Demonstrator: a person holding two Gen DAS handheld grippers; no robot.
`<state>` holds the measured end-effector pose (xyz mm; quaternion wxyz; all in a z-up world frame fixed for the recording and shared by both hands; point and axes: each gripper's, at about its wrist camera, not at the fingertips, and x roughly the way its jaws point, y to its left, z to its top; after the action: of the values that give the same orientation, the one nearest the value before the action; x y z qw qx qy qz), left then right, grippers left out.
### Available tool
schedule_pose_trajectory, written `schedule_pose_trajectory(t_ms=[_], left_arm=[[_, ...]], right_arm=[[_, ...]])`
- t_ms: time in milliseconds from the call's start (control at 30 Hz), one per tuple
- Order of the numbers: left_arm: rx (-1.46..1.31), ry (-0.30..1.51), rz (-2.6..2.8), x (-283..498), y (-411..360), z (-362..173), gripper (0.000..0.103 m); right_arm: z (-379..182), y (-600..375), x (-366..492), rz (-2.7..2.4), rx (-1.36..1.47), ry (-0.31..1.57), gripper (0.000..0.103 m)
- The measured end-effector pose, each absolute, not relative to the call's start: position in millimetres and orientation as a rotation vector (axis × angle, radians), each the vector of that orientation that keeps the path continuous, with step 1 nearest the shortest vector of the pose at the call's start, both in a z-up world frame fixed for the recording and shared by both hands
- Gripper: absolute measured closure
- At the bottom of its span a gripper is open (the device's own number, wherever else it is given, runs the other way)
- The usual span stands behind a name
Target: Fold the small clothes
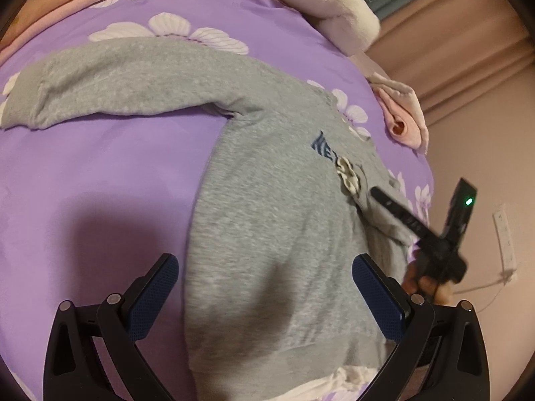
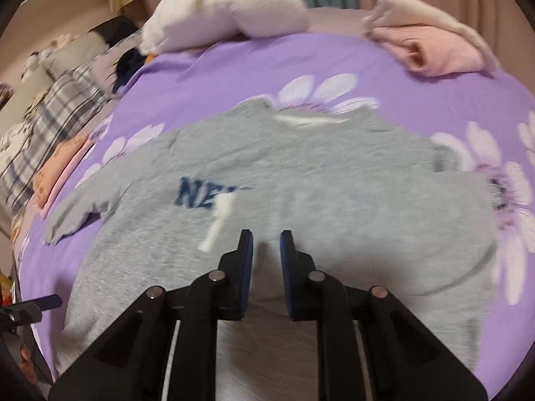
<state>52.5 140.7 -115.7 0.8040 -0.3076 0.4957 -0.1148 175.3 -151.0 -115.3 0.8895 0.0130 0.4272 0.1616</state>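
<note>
The grey sweatshirt [image 1: 267, 234] lies spread on the purple floral bedcover [image 1: 100, 183]. Seen from the left wrist, the left gripper [image 1: 264, 287] hangs over the garment's lower body with its jaws spread wide and nothing between the blue pads [image 1: 153, 294]; the cloth passes under the gap and the hem runs just below and between the two fingers. One long sleeve [image 1: 117, 80] stretches away ahead and to the left of this claw, lying flat on the cover. The dark blue lettering [image 1: 322, 148] sits ahead and to the right of it, and further right the right gripper [image 1: 374, 193] reaches in over the folded far side of the shirt, held by a hand [image 1: 424, 284] close beside the left claw's right finger.

From the right wrist, the right gripper [image 2: 266, 234] points down at the middle of the grey sweatshirt [image 2: 301, 173], its jaws drawn close together with only a narrow slit between them and no cloth caught in it. The lettering [image 2: 200, 193] lies ahead and to the left of this claw, a small white tag or cord [image 2: 219, 220] just left of its left fingertip. The neckline [image 2: 307, 118] is straight ahead, and beyond it a white bundle [image 2: 227, 10] and a folded pink garment [image 2: 431, 50] rest at the far edge of the bed
</note>
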Motion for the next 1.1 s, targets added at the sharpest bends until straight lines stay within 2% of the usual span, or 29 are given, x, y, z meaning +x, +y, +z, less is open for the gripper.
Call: schedule_pose_trajectory(t_ms=[100, 233, 333, 367, 433, 500, 733, 1100], left_arm=[[-0.716, 1.047, -0.238, 53.0, 155.9, -118.0, 0.0], [-0.804, 1.007, -0.216, 50.6, 183.5, -117.4, 0.0], [-0.884, 0.956, -0.195, 45.9, 207.5, -114.9, 0.0], [-0.902, 0.944, -0.187, 44.8, 213.9, -114.2, 0.0], [-0.939, 0.926, -0.167, 42.6, 226.1, -113.5, 0.0], [-0.956, 0.921, -0.141, 41.8, 231.9, -113.0, 0.0], [-1.029, 0.924, -0.175, 59.6, 226.3, -125.7, 0.0], [-1.244, 0.743, -0.045, 97.6, 282.6, -151.4, 0.0]], right_arm=[[-137.0, -137.5, 185.1, 0.32, -0.021, 0.937, 0.087], [-126.1, -139.9, 180.0, 0.311, 0.039, 0.94, 0.087], [-110.4, -156.3, 164.0, 0.348, 0.159, 0.884, 0.082], [-106.4, -161.7, 158.0, 0.357, 0.203, 0.87, 0.08], [-101.7, -169.0, 143.6, 0.377, 0.292, 0.857, 0.061], [-101.4, -169.0, 130.9, 0.409, 0.346, 0.846, 0.055], [-120.2, -171.4, 83.0, 0.503, 0.512, 0.86, 0.05], [-117.7, -179.2, 58.1, 0.53, 0.569, 0.807, 0.048]])
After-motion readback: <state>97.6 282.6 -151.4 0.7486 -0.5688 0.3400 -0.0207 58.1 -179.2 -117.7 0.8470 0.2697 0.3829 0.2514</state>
